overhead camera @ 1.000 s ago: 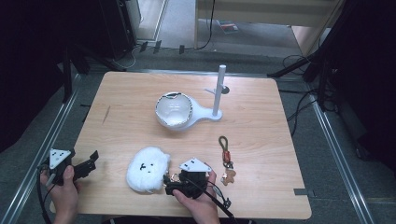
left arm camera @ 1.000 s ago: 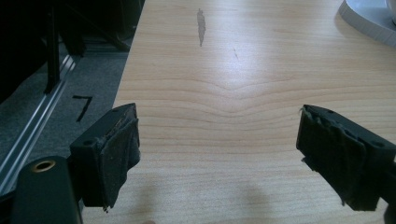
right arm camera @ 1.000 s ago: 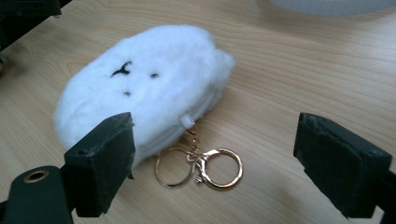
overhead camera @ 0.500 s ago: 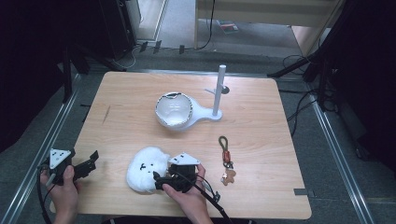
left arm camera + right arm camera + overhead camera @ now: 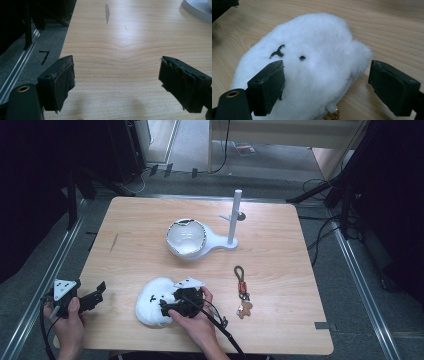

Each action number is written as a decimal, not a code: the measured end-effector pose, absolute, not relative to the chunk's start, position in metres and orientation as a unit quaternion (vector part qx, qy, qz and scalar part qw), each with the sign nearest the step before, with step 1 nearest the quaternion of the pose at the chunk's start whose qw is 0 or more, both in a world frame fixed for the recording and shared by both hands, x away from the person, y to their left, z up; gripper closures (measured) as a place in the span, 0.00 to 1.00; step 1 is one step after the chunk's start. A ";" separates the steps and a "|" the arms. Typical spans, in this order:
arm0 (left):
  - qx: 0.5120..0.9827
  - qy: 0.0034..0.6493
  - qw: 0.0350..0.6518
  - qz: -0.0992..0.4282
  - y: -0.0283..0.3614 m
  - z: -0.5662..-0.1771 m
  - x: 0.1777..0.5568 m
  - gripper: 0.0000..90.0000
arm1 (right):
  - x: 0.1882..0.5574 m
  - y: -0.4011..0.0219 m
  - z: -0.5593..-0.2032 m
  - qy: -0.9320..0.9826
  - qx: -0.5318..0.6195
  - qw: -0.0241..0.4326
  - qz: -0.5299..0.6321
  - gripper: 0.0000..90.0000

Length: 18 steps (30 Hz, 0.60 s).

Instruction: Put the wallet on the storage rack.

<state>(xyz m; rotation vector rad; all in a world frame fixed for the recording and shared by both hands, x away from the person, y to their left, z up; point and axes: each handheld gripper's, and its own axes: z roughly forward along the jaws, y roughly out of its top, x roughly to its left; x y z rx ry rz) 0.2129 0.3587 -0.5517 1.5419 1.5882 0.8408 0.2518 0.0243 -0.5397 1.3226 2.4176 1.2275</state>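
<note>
Table (image 5: 280,330) layout: bowl-shaped stand (image 5: 188,239) with upright post (image 5: 233,217) sits centre, toward the far edge. Plush pouch (image 5: 152,302) lies near the front edge, left of centre. Keychain (image 5: 242,291) lies right of the pouch, well apart from it, in front of the post. Right gripper (image 5: 167,307) is over the pouch's right end, jaws straddling it. Left gripper (image 5: 95,296) is at the front-left corner, left of the pouch.

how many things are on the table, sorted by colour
white: 2, the fluffy pouch and the bowl-shaped stand with a post
brown and dark: 1, the keychain with a gingerbread figure
total: 3
</note>
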 end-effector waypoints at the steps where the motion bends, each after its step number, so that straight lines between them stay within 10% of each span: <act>1: 0.603 0.621 0.377 0.329 0.359 -0.552 0.213 0.16 | 0.252 0.025 -0.541 0.800 0.438 0.062 0.405 0.17; 18: 0.605 0.623 0.372 0.327 0.358 -0.552 0.213 0.16 | 0.242 0.044 -0.548 0.825 0.397 0.120 0.383 0.51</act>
